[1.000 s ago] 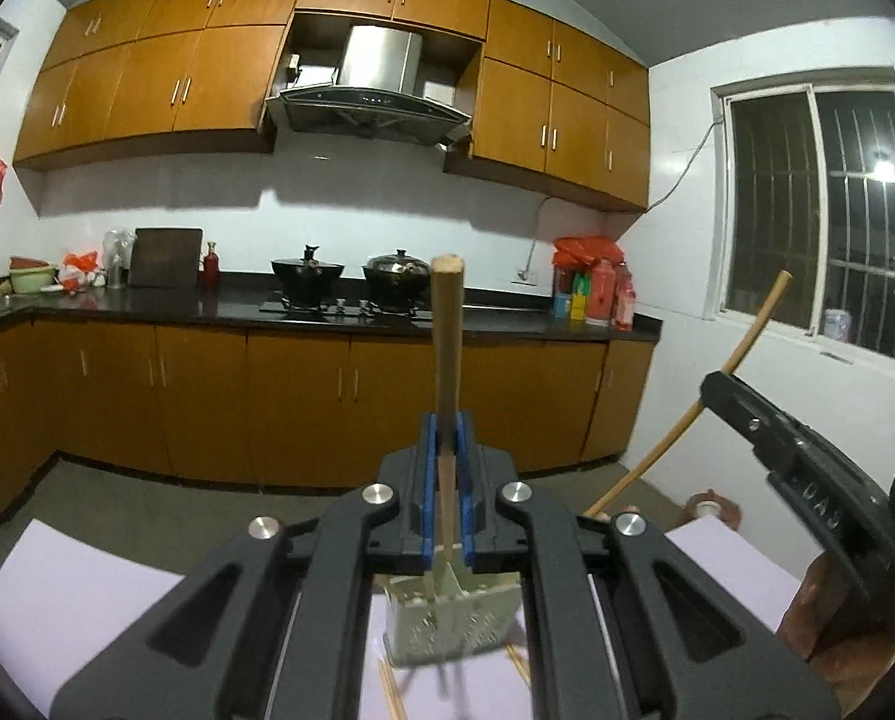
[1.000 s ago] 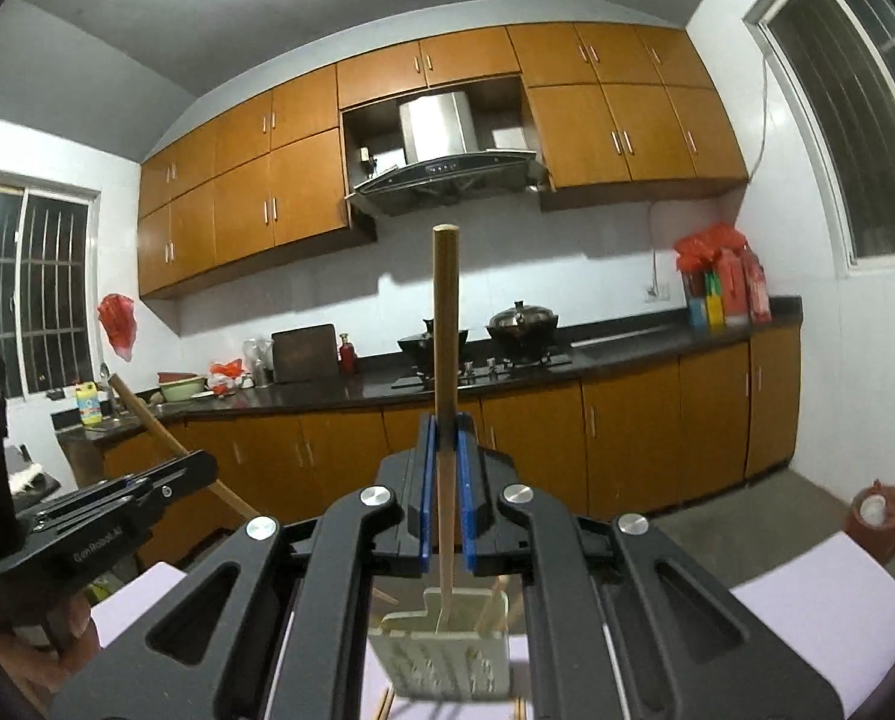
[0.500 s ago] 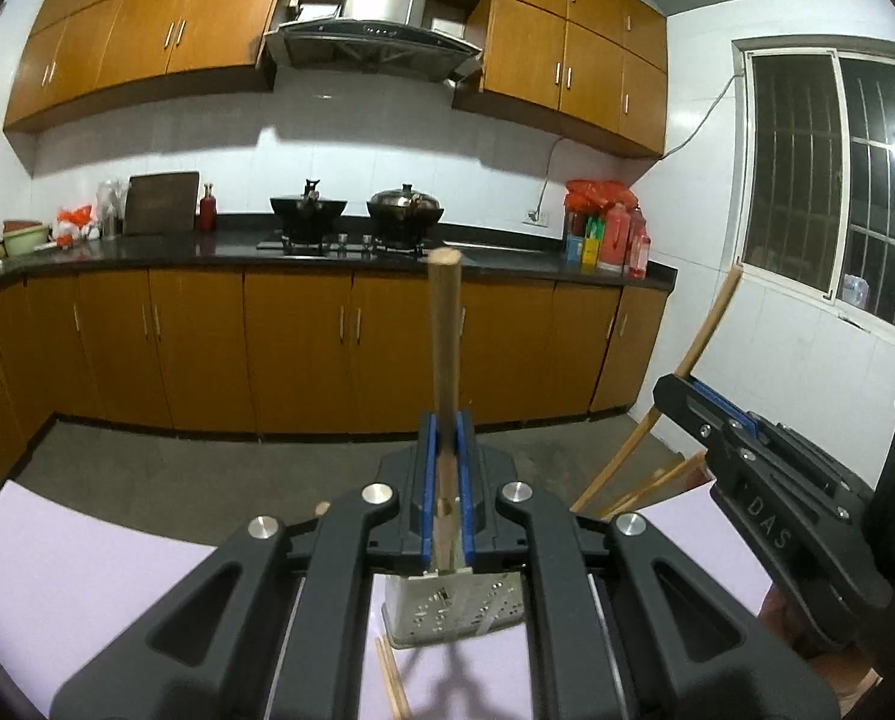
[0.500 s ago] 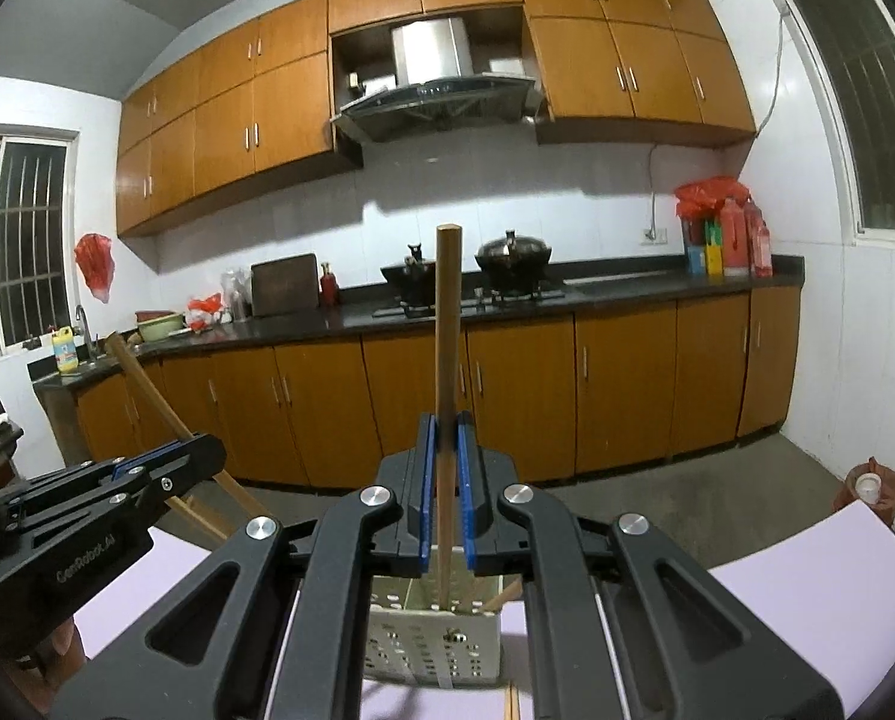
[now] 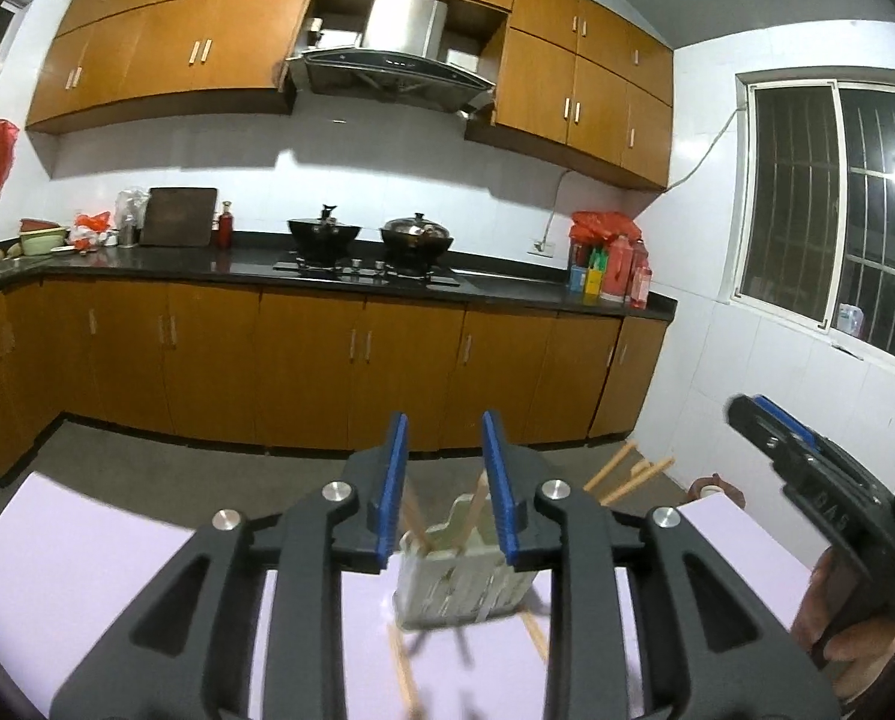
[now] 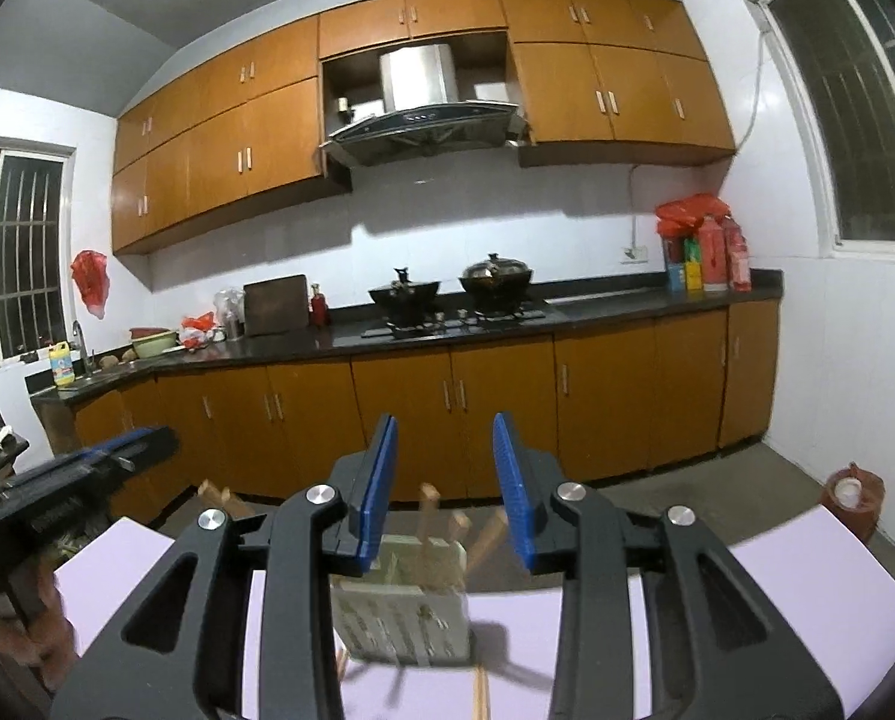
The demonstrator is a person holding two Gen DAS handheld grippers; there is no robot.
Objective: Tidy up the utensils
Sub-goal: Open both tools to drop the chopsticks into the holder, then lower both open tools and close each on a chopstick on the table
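The left gripper (image 5: 444, 483) has just been opening; its blue pads (image 5: 390, 483) stand apart with nothing pinched between them. Seen through the gap, just below and beyond the tips, a pale perforated utensil holder (image 5: 465, 582) stands on the lilac table cover (image 5: 87, 540). Wooden chopsticks (image 5: 474, 507) lean inside the holder, and more chopsticks (image 5: 402, 669) lie flat on the cover at its foot.

The right gripper (image 6: 445, 489) has likewise just been opening, its jaws spread and bare of any load. Below it the same utensil holder (image 6: 402, 606) shows blurred, with chopsticks (image 6: 429, 516) sticking up out of it and others (image 6: 480, 690) lying on the table cover (image 6: 807, 576) in front.

Each gripper appears at the edge of the other's view, with a hand (image 5: 849, 630) behind the right one. Beyond the table run brown base cabinets (image 5: 303, 360), a dark countertop (image 5: 507, 285) with two lidded pots (image 5: 414, 237) on the hob, and a steel range hood (image 5: 396, 54).
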